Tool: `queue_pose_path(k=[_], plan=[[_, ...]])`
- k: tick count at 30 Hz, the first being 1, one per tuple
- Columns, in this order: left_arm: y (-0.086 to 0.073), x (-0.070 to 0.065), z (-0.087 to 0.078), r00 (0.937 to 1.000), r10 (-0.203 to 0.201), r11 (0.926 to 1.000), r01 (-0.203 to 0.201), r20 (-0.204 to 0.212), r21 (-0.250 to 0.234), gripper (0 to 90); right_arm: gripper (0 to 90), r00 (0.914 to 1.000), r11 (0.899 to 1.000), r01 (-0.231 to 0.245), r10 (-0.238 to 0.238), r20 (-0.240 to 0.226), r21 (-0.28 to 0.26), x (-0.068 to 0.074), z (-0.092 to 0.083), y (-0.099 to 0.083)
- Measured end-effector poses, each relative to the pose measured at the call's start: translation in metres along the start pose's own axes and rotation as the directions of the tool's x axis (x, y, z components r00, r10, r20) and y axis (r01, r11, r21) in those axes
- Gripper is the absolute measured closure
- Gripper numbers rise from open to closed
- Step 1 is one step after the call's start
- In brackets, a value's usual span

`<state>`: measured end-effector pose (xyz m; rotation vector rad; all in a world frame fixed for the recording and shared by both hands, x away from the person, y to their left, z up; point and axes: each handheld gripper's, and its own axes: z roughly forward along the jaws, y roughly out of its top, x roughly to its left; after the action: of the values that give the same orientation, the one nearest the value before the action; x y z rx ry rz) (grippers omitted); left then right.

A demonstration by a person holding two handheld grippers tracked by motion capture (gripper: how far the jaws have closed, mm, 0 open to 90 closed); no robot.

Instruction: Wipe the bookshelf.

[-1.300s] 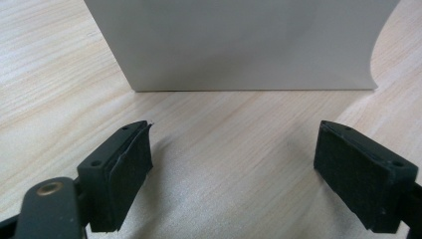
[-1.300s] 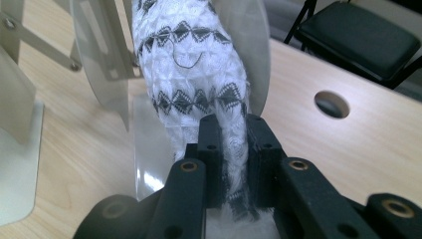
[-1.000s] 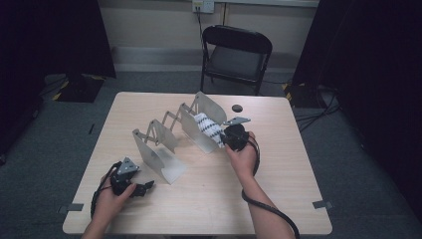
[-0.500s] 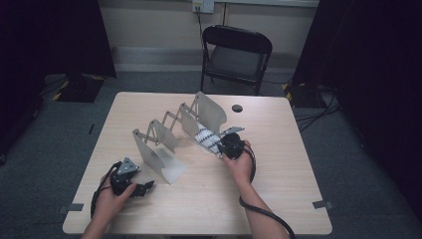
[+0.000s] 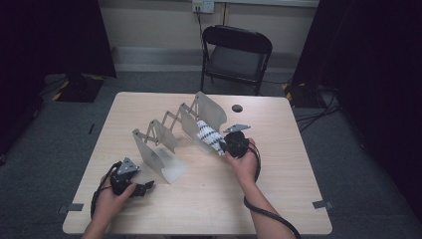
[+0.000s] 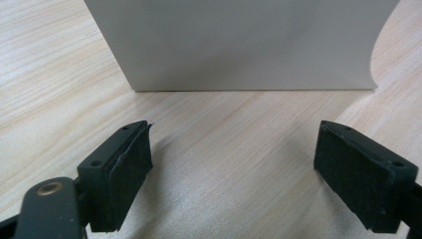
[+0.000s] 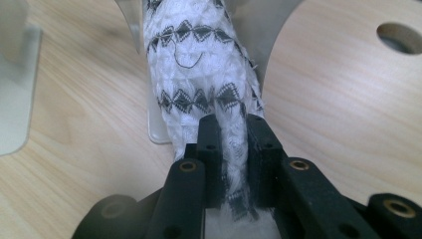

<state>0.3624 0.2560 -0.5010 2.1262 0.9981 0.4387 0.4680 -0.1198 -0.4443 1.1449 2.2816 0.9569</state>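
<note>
While the right tongs (image 7: 231, 134) pinch the white black-patterned knitted cloth (image 7: 199, 74) at the grey metal accordion rack (image 5: 199, 112), the left tongs (image 6: 234, 164) gape empty over the wooden tabletop (image 5: 288, 169).

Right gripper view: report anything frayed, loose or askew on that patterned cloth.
A loose dark thread loops out of the white patterned cloth above the right gripper, whose jaws pinch the cloth's edge. Otherwise nothing stands out.
</note>
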Motion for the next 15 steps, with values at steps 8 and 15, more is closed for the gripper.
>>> queue_pose_path(k=[8,15], plan=[[0.000,0.000,0.000,1.0000,0.000,1.0000,0.000,0.000,0.000,14.8,78.7,0.9994,0.997,0.034,-0.035,-0.008,-0.065,0.003,-0.029,0.032],[0.000,0.000,0.000,1.0000,0.000,1.0000,0.000,0.001,0.000,14.7,78.7,0.9986,0.986,0.053,-0.052,0.011,-0.155,0.004,-0.057,0.074]])
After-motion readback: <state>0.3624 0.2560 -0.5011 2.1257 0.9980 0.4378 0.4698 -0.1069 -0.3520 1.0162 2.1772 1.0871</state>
